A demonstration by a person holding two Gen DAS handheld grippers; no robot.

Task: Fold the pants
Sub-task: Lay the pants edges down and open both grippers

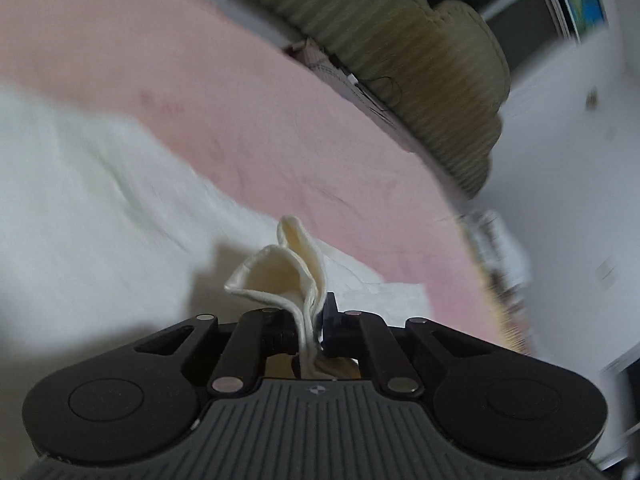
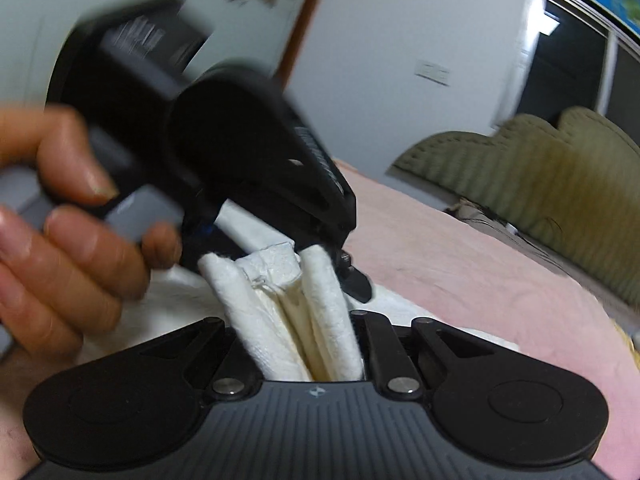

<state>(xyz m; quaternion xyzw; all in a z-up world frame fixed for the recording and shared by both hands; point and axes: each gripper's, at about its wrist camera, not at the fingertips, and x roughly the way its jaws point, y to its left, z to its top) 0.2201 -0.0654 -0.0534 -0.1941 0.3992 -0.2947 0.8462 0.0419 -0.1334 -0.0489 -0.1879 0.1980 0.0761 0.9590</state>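
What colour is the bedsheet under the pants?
Pale pink bedsheet, clearest in the left wrist view.

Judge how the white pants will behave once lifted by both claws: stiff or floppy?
Probably floppy: the pants bunch into soft folds in the right claw, and a hem curls limply from the left claw. Likely light, thin cloth. It may drag on the pink sheet.
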